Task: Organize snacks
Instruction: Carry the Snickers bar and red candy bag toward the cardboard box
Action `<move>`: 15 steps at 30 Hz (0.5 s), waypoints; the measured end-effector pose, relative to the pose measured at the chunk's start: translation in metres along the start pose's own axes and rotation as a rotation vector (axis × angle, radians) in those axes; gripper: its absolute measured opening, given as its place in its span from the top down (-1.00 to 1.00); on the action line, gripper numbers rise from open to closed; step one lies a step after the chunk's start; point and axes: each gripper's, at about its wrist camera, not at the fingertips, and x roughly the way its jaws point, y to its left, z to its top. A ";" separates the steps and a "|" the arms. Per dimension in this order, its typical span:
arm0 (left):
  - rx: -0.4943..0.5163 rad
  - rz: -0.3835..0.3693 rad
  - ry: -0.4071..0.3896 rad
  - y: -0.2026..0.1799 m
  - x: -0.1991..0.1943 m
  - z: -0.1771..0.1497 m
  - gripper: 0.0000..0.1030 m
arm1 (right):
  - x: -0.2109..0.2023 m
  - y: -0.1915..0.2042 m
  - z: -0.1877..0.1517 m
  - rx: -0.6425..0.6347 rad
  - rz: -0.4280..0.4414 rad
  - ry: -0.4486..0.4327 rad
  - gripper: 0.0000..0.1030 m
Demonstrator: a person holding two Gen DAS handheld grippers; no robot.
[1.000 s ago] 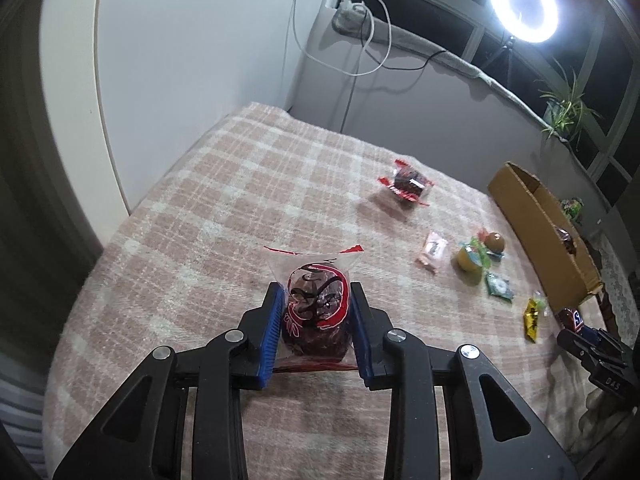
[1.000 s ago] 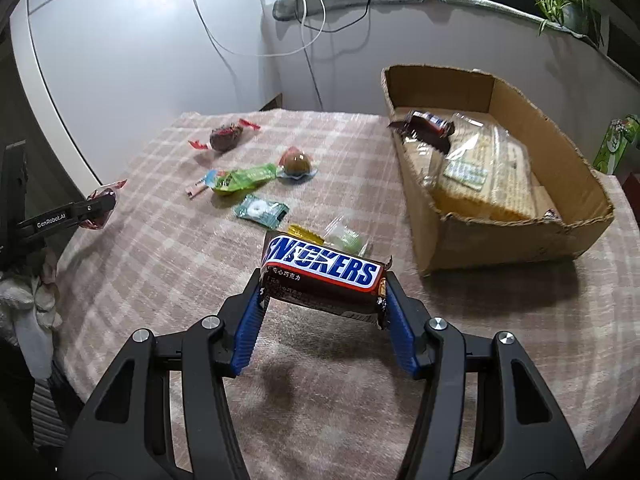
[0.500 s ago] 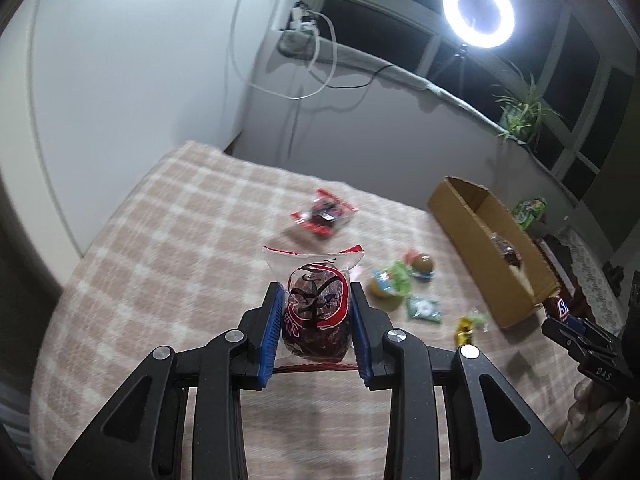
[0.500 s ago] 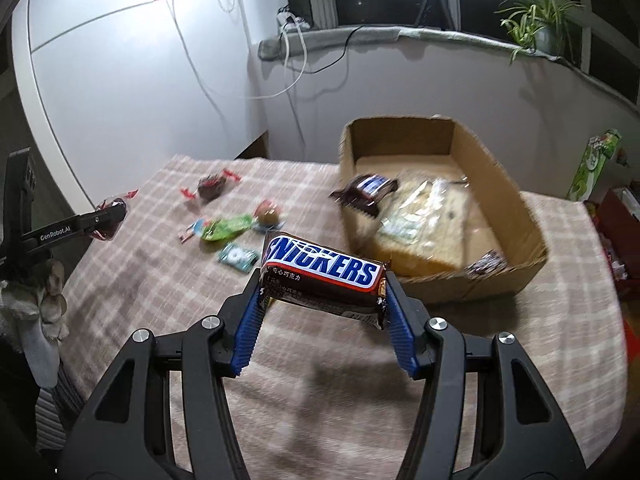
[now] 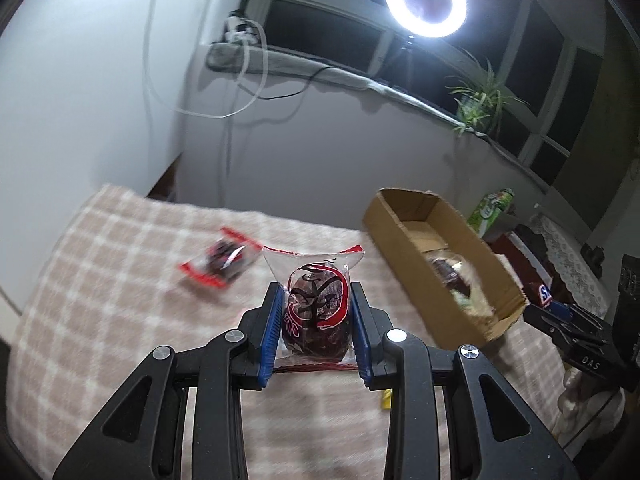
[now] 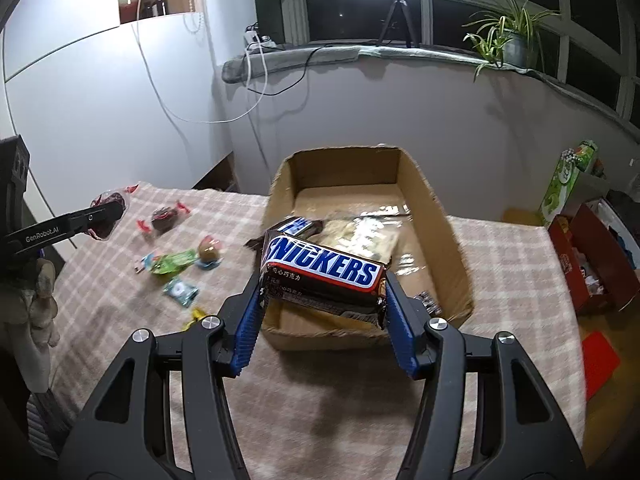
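My left gripper (image 5: 316, 312) is shut on a dark round snack in a clear red-printed wrapper (image 5: 316, 304), held above the checked cloth. My right gripper (image 6: 322, 280) is shut on a Snickers bar (image 6: 324, 270), held over the near end of the cardboard box (image 6: 448, 236). The box holds a clear cracker packet (image 6: 360, 236) and another chocolate bar (image 6: 298, 226). The box also shows in the left wrist view (image 5: 404, 236), to the right of my left gripper. The left gripper with its snack shows at far left in the right wrist view (image 6: 106, 216).
Loose snacks lie on the checked cloth (image 6: 224, 216): a red-wrapped dark one (image 6: 164, 218), green packets (image 6: 176, 260), a round brown one (image 6: 210, 250), a teal sweet (image 6: 180, 290), a yellow one (image 6: 194, 316). A red-wrapped snack (image 5: 224, 260) lies left of my left gripper. Red boxes (image 6: 592, 256) stand right.
Both grippers have risen and tilted up with their snacks. The right one has moved forward over the box's near end. The left has moved towards the box.
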 end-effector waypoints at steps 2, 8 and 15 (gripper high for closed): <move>0.015 -0.015 0.000 -0.010 0.006 0.005 0.41 | 0.003 -0.006 0.004 0.002 -0.008 -0.002 -0.13; 0.052 -0.052 0.012 -0.037 0.028 0.019 0.41 | 0.013 -0.022 0.012 0.014 -0.019 0.001 -0.13; 0.085 -0.092 0.042 -0.064 0.058 0.033 0.41 | 0.029 -0.039 0.016 0.029 -0.025 0.017 -0.13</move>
